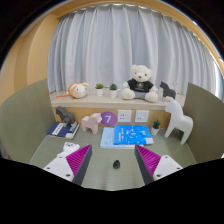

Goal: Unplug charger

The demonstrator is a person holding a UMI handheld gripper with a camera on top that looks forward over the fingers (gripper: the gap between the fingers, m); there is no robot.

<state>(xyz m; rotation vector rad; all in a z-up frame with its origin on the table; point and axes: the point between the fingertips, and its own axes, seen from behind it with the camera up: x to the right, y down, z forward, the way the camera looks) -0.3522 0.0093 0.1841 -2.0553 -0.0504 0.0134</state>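
Note:
My gripper (pixel 111 151) is open, its two pink pads (pixel 72 160) spread wide over a grey-green table (pixel 100 172). A small black object (pixel 116 164), possibly the charger, lies on the table between the fingers, with a gap on each side. Beyond the fingertips lies a blue book (pixel 127 136). Two white square plates (pixel 133 116), perhaps sockets, sit on the front of the ledge behind the table. I cannot see any cable or plug in them.
On the ledge sit a teddy bear (pixel 140 82), a small plush toy (pixel 78 90) and small plants. On the table are a white horse figure (pixel 178 120), a purple "7" card (pixel 108 118), a pink pig (pixel 92 123) and a dark book (pixel 65 128). Curtains hang behind.

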